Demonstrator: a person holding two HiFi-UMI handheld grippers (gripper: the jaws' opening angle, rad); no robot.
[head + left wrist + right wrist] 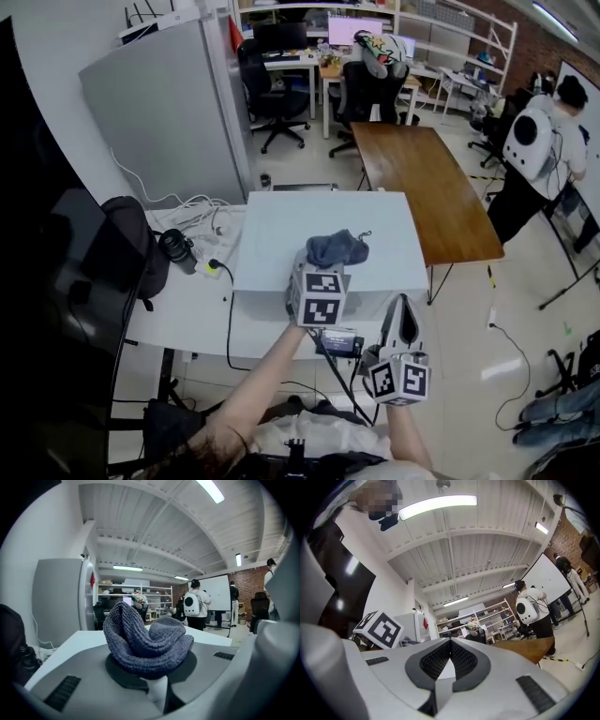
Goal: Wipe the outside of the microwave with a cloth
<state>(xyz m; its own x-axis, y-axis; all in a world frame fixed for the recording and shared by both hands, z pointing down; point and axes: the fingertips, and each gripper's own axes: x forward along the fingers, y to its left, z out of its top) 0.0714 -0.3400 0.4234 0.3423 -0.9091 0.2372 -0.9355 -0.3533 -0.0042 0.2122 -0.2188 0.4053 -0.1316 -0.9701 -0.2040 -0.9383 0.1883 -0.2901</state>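
- Left gripper (329, 265), seen from the head view: held out over the front part of the microwave (281, 234); marker cube toward the person.
- Same gripper in the left gripper view (151, 670): jaws pinched on a bunched blue-grey knitted cloth (146, 641); folds standing up above the jaw tips.
- Cloth in the head view (336, 247): above the white top of the microwave, near its front edge; contact with that top not discernible.
- Right gripper (404, 314): lower and to the right of the left one, in front of the microwave, apart from it; tips pointing away from the person.
- Same gripper in the right gripper view (449, 658): ribbed black pads pressed together at the tips, nothing between them; cube of the left gripper visible at left.
- Microwave: standing on a white table (178, 319); black cable (228, 314) running down over the table's front edge beside it.
- Background: grey cabinet (169, 112) to the left rear; wooden table (422, 187) just behind and to the right; person with a white backpack (539, 141) at far right.
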